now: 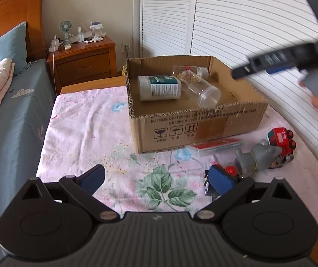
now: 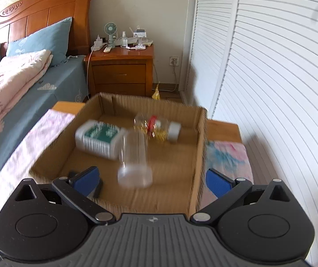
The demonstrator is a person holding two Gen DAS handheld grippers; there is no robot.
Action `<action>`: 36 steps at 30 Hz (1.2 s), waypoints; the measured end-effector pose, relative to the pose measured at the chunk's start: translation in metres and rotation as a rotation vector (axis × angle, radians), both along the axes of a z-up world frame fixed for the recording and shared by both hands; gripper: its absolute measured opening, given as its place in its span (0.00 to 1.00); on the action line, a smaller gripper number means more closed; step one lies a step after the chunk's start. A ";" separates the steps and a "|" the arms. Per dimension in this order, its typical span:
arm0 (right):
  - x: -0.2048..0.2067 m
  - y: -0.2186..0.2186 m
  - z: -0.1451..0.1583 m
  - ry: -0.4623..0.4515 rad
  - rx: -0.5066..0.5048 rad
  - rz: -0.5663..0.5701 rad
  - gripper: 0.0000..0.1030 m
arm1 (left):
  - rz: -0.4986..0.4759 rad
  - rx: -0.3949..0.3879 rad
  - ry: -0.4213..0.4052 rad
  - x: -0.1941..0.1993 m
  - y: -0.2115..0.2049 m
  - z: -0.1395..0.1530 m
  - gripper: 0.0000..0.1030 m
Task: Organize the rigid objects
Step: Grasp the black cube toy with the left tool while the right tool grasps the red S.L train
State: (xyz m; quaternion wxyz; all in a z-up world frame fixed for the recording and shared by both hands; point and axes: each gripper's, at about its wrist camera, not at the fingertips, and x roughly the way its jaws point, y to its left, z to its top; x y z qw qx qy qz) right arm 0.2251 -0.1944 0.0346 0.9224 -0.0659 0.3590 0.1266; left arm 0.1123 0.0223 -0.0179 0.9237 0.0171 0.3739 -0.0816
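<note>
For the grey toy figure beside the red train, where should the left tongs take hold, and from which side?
Grip the grey toy figure across its narrow middle, coming down from above and slightly from the near side. It stands between the red train behind it and a small toy car in front, so a low side approach looks crowded. The left tongs are open and look wide enough.

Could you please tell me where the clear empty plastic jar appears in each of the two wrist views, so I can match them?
Left wrist: the clear jar lies on its side in the cardboard box, right of centre, against the green-labelled white bottle.
Right wrist: the clear jar is blurred, low centre, between the open blue pads.
Shared landmark: the green-labelled white bottle to its left.
</note>
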 end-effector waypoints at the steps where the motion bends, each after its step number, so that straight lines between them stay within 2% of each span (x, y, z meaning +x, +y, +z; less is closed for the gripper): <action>1: -0.011 -0.004 -0.004 -0.007 -0.003 -0.009 1.00 | -0.002 0.004 -0.003 -0.002 0.000 -0.001 0.96; 5: -0.047 -0.023 -0.022 -0.034 -0.005 -0.083 1.00 | -0.016 -0.001 0.006 -0.007 0.001 -0.007 0.98; 11: -0.082 -0.057 -0.064 0.002 0.051 -0.236 1.00 | -0.062 0.012 0.023 -0.015 -0.004 -0.021 0.98; 14: -0.092 -0.074 -0.077 0.013 0.162 -0.268 1.00 | -0.089 0.027 0.034 -0.018 -0.009 -0.027 0.98; 16: -0.089 -0.078 -0.079 0.031 0.186 -0.279 1.00 | -0.098 0.035 0.037 -0.019 -0.013 -0.030 0.98; 25: -0.060 -0.068 -0.095 0.047 0.079 -0.290 1.00 | -0.126 0.032 0.037 -0.013 -0.027 -0.033 0.98; 28: -0.060 -0.075 -0.098 0.047 0.099 -0.296 1.00 | -0.136 0.039 0.033 -0.012 -0.032 -0.034 0.98; 31: -0.064 -0.079 -0.102 0.043 0.029 -0.316 1.00 | -0.149 0.044 0.038 -0.009 -0.037 -0.037 0.98; 36: -0.074 -0.089 -0.109 0.046 0.016 -0.308 1.00 | -0.183 0.061 0.028 -0.003 -0.051 -0.045 0.98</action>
